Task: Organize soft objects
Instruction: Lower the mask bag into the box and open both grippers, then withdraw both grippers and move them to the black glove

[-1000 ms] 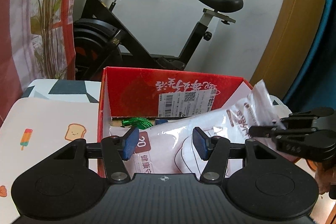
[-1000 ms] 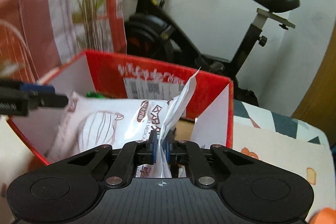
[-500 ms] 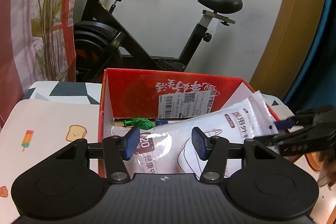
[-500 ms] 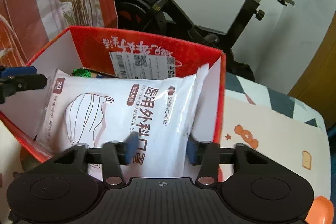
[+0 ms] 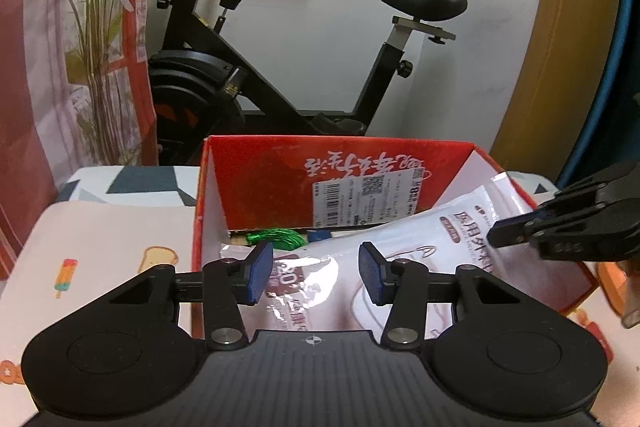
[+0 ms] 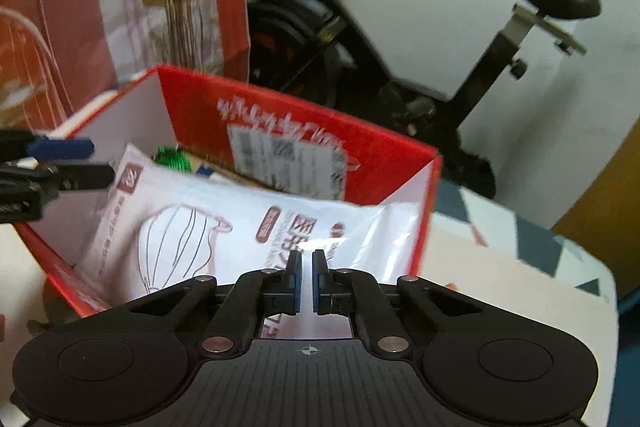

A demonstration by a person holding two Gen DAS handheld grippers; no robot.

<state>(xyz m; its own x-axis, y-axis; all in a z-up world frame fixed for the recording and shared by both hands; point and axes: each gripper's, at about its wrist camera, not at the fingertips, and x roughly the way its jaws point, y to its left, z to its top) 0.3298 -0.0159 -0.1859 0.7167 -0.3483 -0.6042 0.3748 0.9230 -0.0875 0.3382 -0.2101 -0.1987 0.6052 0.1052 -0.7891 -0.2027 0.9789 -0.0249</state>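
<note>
Both wrist cameras looked steeply down from close above the red box (image 5: 304, 167), the left from its near-left side, the right from its near-right corner (image 6: 434, 163). Both shared the box and the exercise bike (image 5: 256, 75) behind it.

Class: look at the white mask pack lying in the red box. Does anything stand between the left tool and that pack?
Nothing visible does. The left tool hovers open just above the mask pack, which lies uppermost in the red box.

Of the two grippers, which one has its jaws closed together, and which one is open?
The right gripper is the closed one: its blue pads nearly meet, with nothing between them. The left gripper stands open above the white mask bag in the red box.
</note>
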